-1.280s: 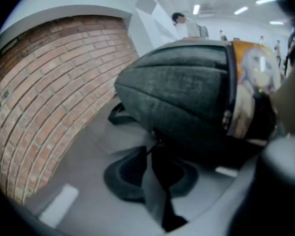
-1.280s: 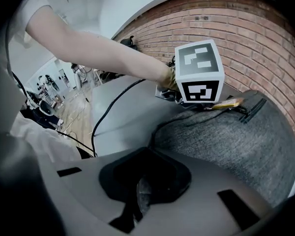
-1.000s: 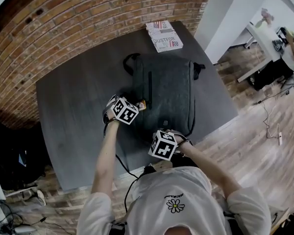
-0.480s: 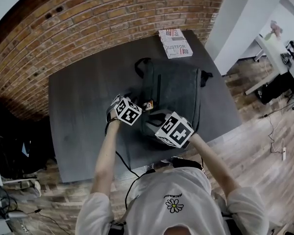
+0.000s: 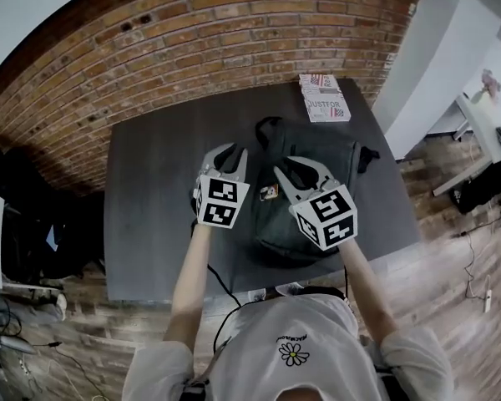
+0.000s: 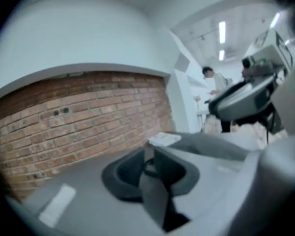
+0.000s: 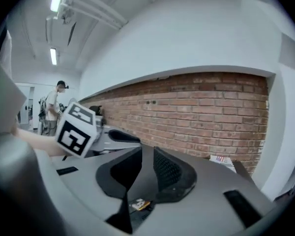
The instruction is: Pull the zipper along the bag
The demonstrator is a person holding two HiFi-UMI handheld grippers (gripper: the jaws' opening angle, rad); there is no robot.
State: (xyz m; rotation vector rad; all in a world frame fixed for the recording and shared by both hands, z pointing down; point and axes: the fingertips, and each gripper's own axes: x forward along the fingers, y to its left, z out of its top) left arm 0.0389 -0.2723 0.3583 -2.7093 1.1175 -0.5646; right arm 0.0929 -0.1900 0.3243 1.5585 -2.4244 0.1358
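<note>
Above the middle of the dark grey tabletop (image 5: 150,207), both grippers hang clear of the dark grey fabric bag (image 5: 271,224), which lies flat below them with a small orange-and-white tag (image 5: 270,192) at its left edge. The left gripper (image 5: 227,159) and the right gripper (image 5: 303,174) point towards the brick wall at the top of the frame. In each gripper view the fingers (image 6: 125,173) (image 7: 174,173) stand a little apart with nothing between them, having just been closing.

No zipper pull is held, so the step looks like a pause or a fresh approach. To do it well, I judge that one gripper should come down and pin the fabric near the zipper's start. The other should pinch the pull squarely and draw it low along the track — a lift would bunch the bag.

In the earlier frame both grippers sit low at the bag's near edge — now they are raised off it. The bag and the stack of white printed books (image 5: 324,98) beyond it lie as before.
</note>
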